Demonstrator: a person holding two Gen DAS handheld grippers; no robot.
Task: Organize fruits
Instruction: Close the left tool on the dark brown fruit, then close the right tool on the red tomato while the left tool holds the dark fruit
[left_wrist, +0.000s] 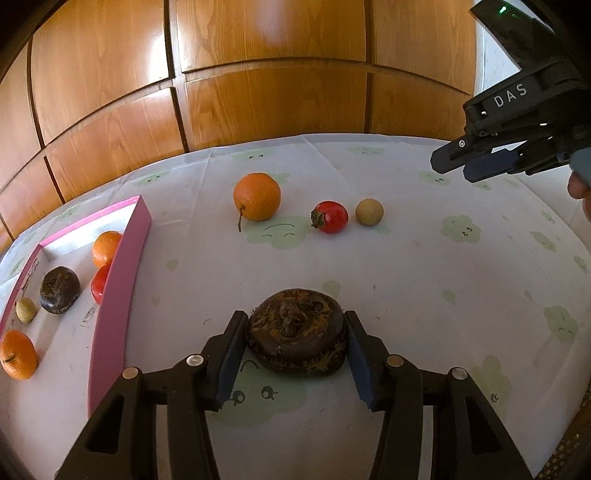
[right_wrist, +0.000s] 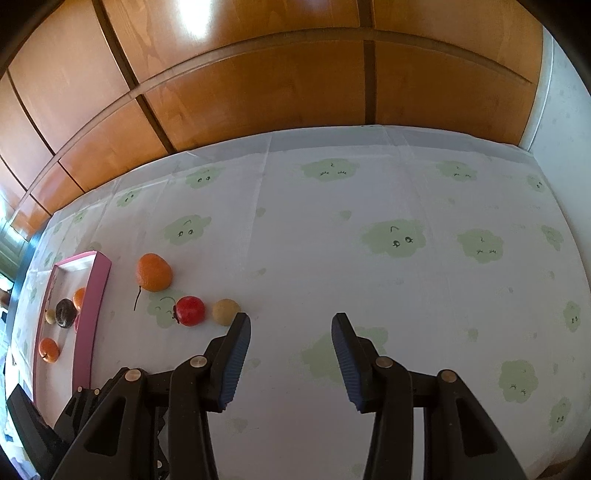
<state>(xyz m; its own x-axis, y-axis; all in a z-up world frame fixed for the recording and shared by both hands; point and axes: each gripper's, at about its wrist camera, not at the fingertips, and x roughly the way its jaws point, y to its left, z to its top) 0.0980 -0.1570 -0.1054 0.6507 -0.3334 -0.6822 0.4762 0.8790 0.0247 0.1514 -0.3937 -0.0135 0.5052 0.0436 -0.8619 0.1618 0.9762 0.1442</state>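
My left gripper has its blue pads against both sides of a dark brown flattened fruit that rests on the tablecloth. Beyond it lie an orange, a red fruit and a small tan fruit. A pink box at the left holds two oranges, a red fruit, a dark brown fruit and a small tan fruit. My right gripper is open and empty above the cloth; the orange, red fruit and tan fruit lie to its left.
The table carries a white cloth with green cloud faces. A wooden panelled wall stands behind the table's far edge. The right gripper shows at the upper right of the left wrist view. The pink box also shows at far left.
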